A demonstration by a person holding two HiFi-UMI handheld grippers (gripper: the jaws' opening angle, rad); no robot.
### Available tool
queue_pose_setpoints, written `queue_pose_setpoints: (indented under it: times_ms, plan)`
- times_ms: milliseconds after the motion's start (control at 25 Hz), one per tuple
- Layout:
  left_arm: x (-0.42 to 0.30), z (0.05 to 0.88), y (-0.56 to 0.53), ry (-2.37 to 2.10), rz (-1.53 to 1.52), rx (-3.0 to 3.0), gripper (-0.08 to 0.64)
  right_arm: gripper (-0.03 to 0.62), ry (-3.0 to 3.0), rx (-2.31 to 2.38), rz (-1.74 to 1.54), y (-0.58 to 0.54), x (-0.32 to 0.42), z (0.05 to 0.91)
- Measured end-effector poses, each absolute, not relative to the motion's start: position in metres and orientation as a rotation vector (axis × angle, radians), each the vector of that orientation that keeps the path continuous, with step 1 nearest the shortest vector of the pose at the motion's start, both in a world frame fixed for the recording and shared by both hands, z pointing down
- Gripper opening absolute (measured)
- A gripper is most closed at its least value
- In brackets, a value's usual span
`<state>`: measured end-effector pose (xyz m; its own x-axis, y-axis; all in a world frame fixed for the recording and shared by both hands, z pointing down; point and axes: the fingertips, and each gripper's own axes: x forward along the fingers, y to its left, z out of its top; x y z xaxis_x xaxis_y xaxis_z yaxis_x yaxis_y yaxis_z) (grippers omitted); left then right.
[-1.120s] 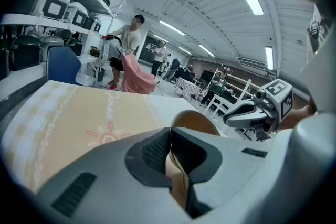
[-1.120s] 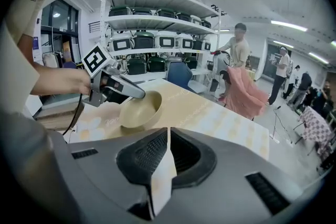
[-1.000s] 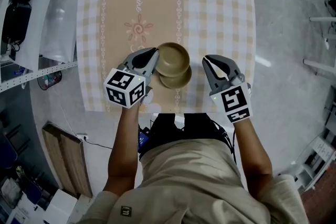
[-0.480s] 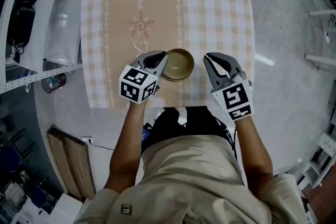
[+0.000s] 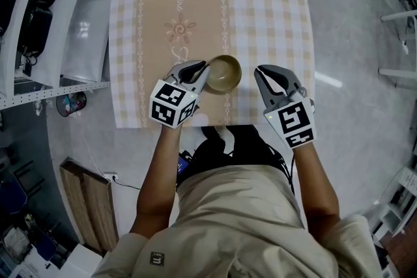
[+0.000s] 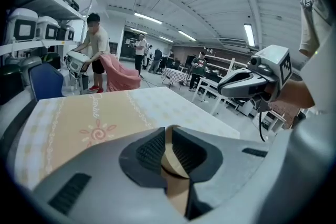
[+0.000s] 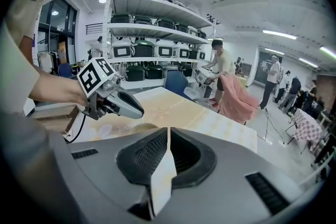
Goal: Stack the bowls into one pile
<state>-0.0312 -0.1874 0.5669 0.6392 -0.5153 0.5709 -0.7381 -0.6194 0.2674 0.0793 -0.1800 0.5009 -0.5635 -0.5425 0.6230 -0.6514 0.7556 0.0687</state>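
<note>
Head view: the table (image 5: 267,16) wears a checked cloth with a beige band, and the bowls (image 5: 226,72) stand on it close to the near edge, in front of the person. They show as one round tan shape, one inside another as far as I can tell. How many there are, I cannot say. The left gripper (image 5: 203,69) lies at the left side of the bowls, its tips on the rim. The right gripper (image 5: 262,73) is over the cloth to the right of the bowls, near them but apart.

Left gripper view: the two dark ribbed pads (image 6: 149,152) are pressed on a thin tan wall between them — the rim of a bowl, so this gripper is grasping it. Beyond the jaws the cloth runs away, and the right gripper hangs in the air at the right side. Far behind, some people stand by shelves.

Right gripper view: the jaws stand together with only a thin slit, and through the slit just the pale cloth shows — this gripper is clenched on nothing. The left gripper is seen at the left, low over the table. Shelves with dark boxes (image 7: 157,52) fill the back.
</note>
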Motion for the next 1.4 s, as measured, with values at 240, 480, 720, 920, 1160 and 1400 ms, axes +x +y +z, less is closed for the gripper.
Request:
queue_pose_setpoints:
  times_ms: [240,480,720,920,1160,1400]
  plan:
    - [-0.047,0.53,-0.171,-1.035,0.582,2.416,0.023,0.014,-2.328,0.899,0.184,-0.163,0.075,0.479]
    - [-0.064,0.488,-0.148,-1.103,0.554,2.467,0.023,0.014,-2.344,0.906,0.132,-0.144,0.069,0.453]
    - [-0.077,0.44,-0.127,-1.183,0.503,2.539,0.023,0.014,-2.367,0.929,0.074,-0.13,0.065,0.423]
    - [-0.084,0.396,-0.111,-1.248,0.433,2.622,0.023,0.014,-2.391,0.942,0.036,-0.117,0.061,0.4]
    - [-0.09,0.333,-0.093,-1.313,0.341,2.763,0.023,0.014,-2.445,0.964,-0.002,-0.103,0.055,0.363]
    - [-0.098,0.283,-0.065,-1.365,0.263,2.864,0.023,0.014,-2.518,0.984,-0.024,-0.077,0.045,0.322]
